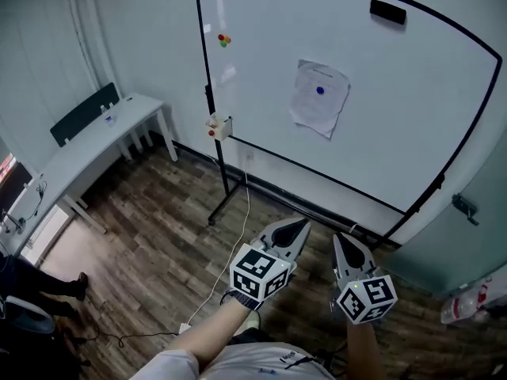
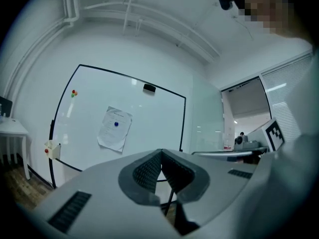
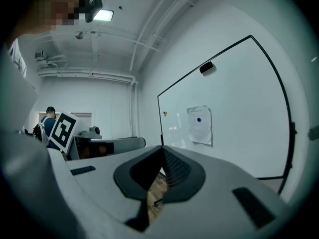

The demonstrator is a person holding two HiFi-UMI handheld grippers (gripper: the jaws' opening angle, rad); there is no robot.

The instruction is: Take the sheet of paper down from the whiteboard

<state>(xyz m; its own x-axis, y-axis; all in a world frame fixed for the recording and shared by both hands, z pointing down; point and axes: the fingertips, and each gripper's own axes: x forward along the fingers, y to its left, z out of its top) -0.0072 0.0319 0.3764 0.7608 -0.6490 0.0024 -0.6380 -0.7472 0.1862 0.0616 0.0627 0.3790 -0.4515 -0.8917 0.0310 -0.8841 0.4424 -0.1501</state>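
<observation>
Wood-plank flooring (image 1: 150,248) and pale walls frame a large black-rimmed whiteboard (image 1: 412,133) on a stand. The sheet of paper (image 1: 318,97) hangs near the middle of the board, slightly askew and wrinkled, pinned by a single blue magnet (image 1: 320,90) near its top. A black eraser (image 1: 387,11) sits high on the board, above and to the right of the sheet, and a small cluster of coloured magnets (image 1: 224,39) sits near the upper left corner. A small box (image 1: 219,126) is fixed to the board's left edge, and a white table (image 1: 103,137) stands along the wall to the left.

Both tools are held level side by side in front of the person, well apart from the board. The left tool (image 1: 303,225) is closed, its ribbed pads meeting at the tips with nothing between them. The right tool (image 1: 339,240) is likewise closed and empty. Each tool's own view looks over its pinched tips — left (image 2: 160,152), right (image 3: 162,148) — toward the sheet on the board. A thin cable (image 1: 240,228) trails across the floor below the stand.
</observation>
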